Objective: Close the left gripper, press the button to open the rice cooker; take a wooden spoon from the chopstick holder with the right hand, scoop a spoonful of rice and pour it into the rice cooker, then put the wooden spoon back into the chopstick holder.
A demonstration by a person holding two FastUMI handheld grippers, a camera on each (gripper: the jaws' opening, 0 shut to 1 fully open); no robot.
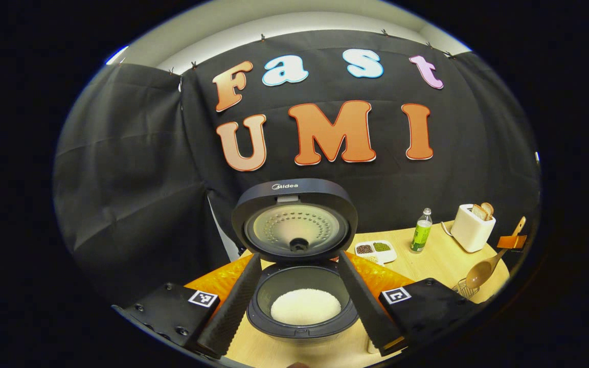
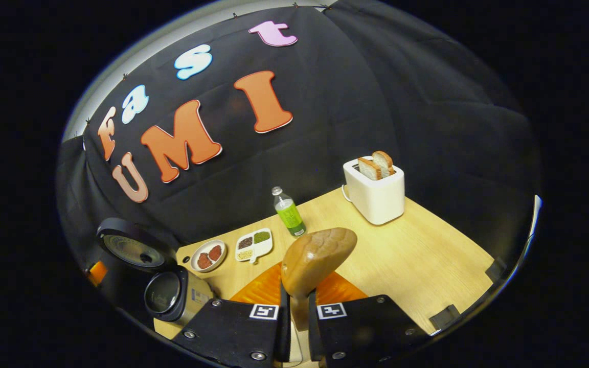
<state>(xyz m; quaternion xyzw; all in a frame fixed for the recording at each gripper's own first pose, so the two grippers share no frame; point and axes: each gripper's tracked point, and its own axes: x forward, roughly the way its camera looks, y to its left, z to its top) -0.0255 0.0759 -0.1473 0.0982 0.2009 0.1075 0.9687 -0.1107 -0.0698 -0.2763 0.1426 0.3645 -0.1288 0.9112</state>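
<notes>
In the left gripper view we see the rice cooker (image 1: 302, 301) standing open on the table (image 1: 437, 260), its lid (image 1: 294, 220) swung up and back so the inner face looks toward us. A mound of white rice (image 1: 306, 305) lies in the inner pot. The left hand-held gripper (image 1: 299, 301) has its fingers spread wide, one on each side of the pot's mouth, and they hold nothing. An orange mat (image 1: 212, 281) lies under the cooker.

Far off to the right in that view, the wooden spoon (image 1: 481, 271) hangs tilted, bowl downward, just above a wire chopstick holder (image 1: 464, 289) at the table's edge; we cannot tell whether the two touch.

In the right gripper view the right hand-held gripper (image 2: 298, 312) has its fingers drawn close together on the spoon's handle, and the spoon's bowl (image 2: 317, 260) rises just beyond them with its rounded back toward us.

Farther back on the table stand a green bottle (image 2: 289, 213) and a white toaster (image 2: 376, 191) with two bread slices sticking out, well to the right. Near the bottle lie a divided white dish (image 2: 254, 244) of grains and, to its left, a small round plate (image 2: 208, 255).
</notes>
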